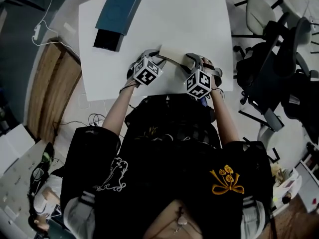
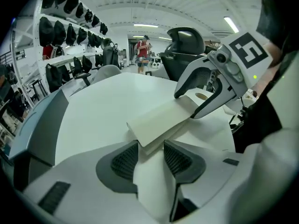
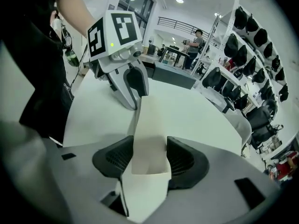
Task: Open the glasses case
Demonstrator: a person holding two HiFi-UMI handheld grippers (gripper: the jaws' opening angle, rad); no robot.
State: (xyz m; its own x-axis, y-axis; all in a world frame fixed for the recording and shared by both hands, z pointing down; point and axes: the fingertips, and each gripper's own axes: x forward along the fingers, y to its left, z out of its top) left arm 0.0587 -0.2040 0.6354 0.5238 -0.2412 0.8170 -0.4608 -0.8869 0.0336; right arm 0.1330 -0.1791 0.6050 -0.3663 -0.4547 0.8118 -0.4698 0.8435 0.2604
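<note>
While the glasses case [image 2: 159, 120] lay seemingly unopened on the counter [image 1: 199, 14], the left tongs [image 2: 151, 147] straddled one end, apart; the right tongs [image 3: 149, 146] clamped the other.

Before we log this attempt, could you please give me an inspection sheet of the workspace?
Surface: white table.
Job's things: cream glasses case, flat and closed, at the table's near edge.
Clutter: blue box with dark inner tray slid partly out, far left.
Grippers: left tool open, case's end between its tips; right tool shut on the other end.
Cables: white cable on the floor left of the table.
Surroundings: office chairs at right; racks of dark items behind.
</note>
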